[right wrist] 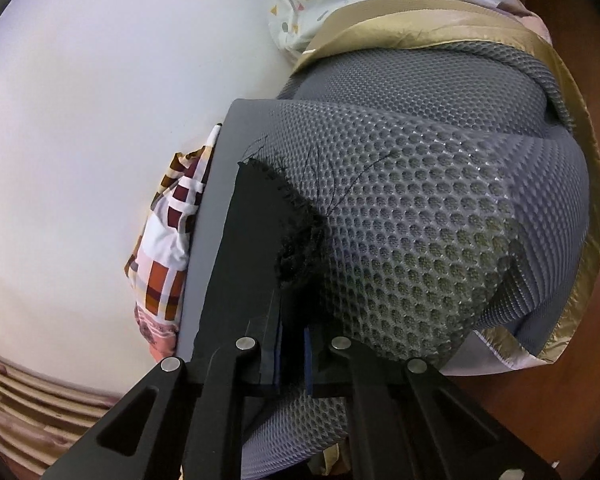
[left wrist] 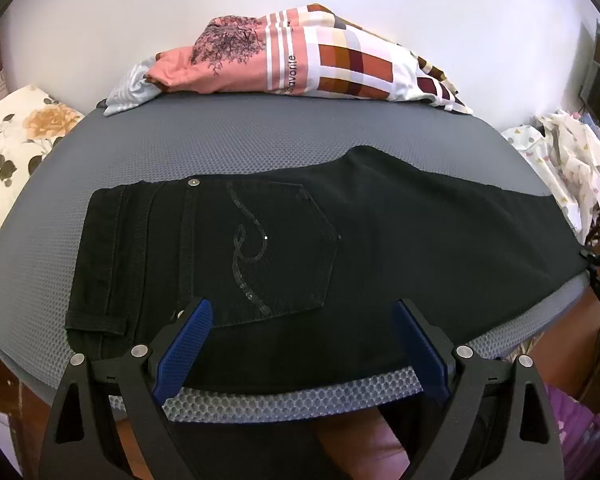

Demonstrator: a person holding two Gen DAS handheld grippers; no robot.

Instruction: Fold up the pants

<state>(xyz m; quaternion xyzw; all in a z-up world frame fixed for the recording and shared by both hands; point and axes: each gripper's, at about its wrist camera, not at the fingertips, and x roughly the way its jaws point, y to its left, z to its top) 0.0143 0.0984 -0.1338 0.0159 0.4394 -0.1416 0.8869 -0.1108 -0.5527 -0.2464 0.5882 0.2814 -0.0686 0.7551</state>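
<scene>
Black pants [left wrist: 339, 248] lie flat on a grey mesh mat [left wrist: 260, 140], waistband to the left, back pocket with a sequin swirl facing up, and the legs running off to the right. My left gripper [left wrist: 301, 308] hovers open over the near edge of the seat, its blue pads [left wrist: 180, 352] spread wide with nothing between them. In the right wrist view my right gripper [right wrist: 290, 248] is shut on the frayed hem of the pants [right wrist: 300, 220] at the end of the mat [right wrist: 419, 200]. The hem bunches out between the closed fingers.
A stack of folded patterned clothes [left wrist: 300, 60] sits at the back of the mat against a white wall. A floral pillow [left wrist: 16, 144] lies to the left and a crumpled white printed cloth [left wrist: 571, 160] to the right. Gold-trimmed fabric [right wrist: 419, 16] edges the mat's far end.
</scene>
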